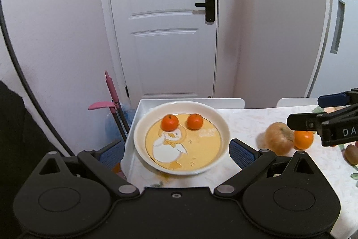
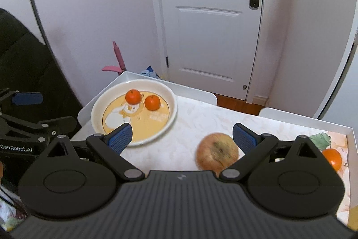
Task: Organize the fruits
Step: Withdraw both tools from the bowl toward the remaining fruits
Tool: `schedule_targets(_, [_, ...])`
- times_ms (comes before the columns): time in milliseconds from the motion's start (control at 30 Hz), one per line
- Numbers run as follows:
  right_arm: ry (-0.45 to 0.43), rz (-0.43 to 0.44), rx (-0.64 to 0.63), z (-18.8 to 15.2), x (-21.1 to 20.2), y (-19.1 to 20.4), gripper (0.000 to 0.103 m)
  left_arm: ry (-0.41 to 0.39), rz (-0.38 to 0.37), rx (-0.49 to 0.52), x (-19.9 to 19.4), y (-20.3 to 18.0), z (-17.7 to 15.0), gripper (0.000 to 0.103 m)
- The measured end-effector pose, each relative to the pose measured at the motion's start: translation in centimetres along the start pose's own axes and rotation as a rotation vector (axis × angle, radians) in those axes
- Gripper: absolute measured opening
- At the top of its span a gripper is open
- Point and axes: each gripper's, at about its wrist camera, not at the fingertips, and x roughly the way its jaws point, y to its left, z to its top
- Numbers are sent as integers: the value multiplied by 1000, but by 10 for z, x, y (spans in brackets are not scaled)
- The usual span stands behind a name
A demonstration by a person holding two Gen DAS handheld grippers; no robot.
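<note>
A white plate [image 1: 220, 121] [image 2: 172, 95] with a yellow duck picture holds two tangerines [image 1: 169, 122] [image 1: 195, 121] [image 2: 133, 97] [image 2: 152, 102] at its far side. An apple [image 1: 279, 138] [image 2: 217, 152] lies on the table to the right of the plate, with another tangerine [image 1: 303, 139] [image 2: 333, 158] beyond it. My left gripper [image 1: 176, 150] is open above the plate's near edge, empty. My right gripper [image 2: 182, 137] is open above the table; the apple sits by its right finger [image 2: 243, 138], untouched. The right gripper [image 1: 313, 110] also shows at the right edge of the left wrist view.
The table [image 2: 201, 120] has a pale floral cloth and raised white edges. A brown kiwi-like fruit [image 1: 351, 155] lies at the far right. Behind stand a white door [image 1: 167, 37], a pink mop handle [image 1: 111, 91] and a black chair [image 2: 20, 64] on the left.
</note>
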Motion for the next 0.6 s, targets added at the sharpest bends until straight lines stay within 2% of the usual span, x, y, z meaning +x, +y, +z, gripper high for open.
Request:
schedule_targets(333, [11,80,-82,-25,-13,-49,103,3,67,-44,-22,-58,-23,102])
schedule_targets(600, [5,144,-162,-40,5,-79,103,26,93,-74,-13,-101,-44,101])
